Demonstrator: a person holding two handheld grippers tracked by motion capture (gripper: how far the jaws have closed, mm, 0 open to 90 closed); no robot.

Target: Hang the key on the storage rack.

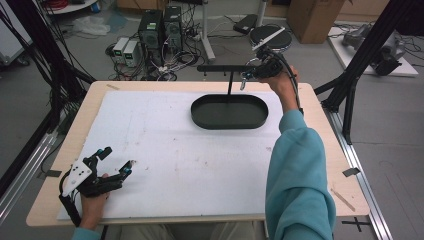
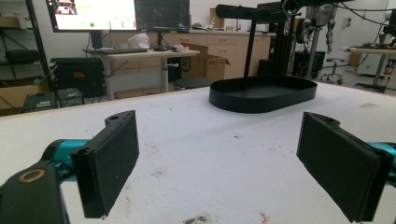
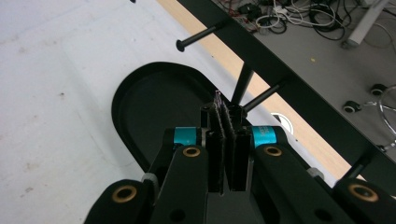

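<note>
Our right gripper point(image 1: 245, 80): jaws clenched, perhaps pinching something thin, at stand point(image 1: 229, 68) | left gripper point(image 1: 117, 160): jaws released above desk point(image 1: 200, 170)

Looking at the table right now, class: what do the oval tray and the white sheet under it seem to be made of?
Oval tray: probably metal painted matt black, given its thin upright rim and dull even sheen; plastic is possible.
White sheet: likely foam board or felt-like padding, going by its matt, grainy, lightly stained surface.

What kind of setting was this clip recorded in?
Most likely a robotics or engineering lab. Desktop computer towers sit on the floor amid tangled cables, a large monitor and workbenches stand behind the table, and black frame struts surround it.
</note>
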